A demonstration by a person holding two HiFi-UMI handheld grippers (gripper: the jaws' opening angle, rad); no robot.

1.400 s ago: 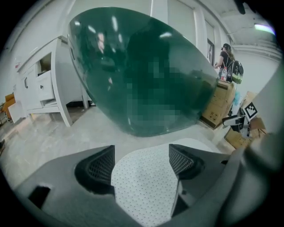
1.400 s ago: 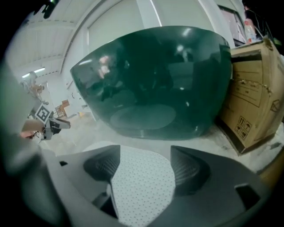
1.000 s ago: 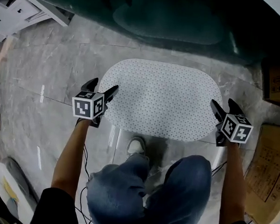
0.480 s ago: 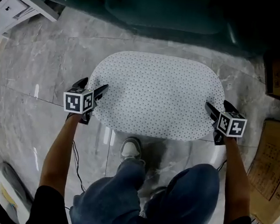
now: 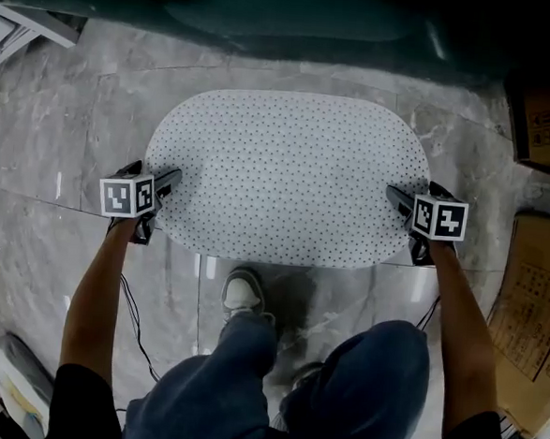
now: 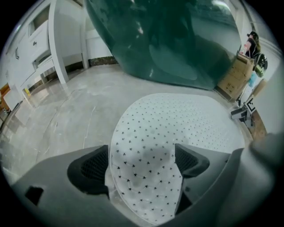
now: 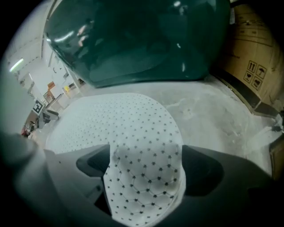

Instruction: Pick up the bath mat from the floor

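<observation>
Bath mat (image 5: 287, 177), white with small dark dots, lies on the marble floor (image 5: 66, 124) in front of the dark tub (image 5: 298, 18), and we stand at its near long edge with one shoe (image 5: 244, 291) just short of it. At the mat's left end our left gripper (image 5: 164, 189) sits low by the floor. Its jaws are opening, spread wide, and its own view shows the rounded end of the mat humped up between them, filling most of the gap but, as far as we can judge, not squeezed. The middle of the mat lies smooth and flat. At the right end our right gripper (image 5: 400, 206) is in the same position: jaws opening wide, the mat's end rising between them, no clamp on it yet. A cardboard box (image 5: 546, 111) stands well apart beyond it. We take the step in hand to be seating both grippers on the ends before closing. To do it well, we should push each one in until the pads cover a good depth of mat rather than only the lip, close both together, and lift level. The mat looks limp, so we expect the middle to sag; the ends should rise evenly so neither one drags.
</observation>
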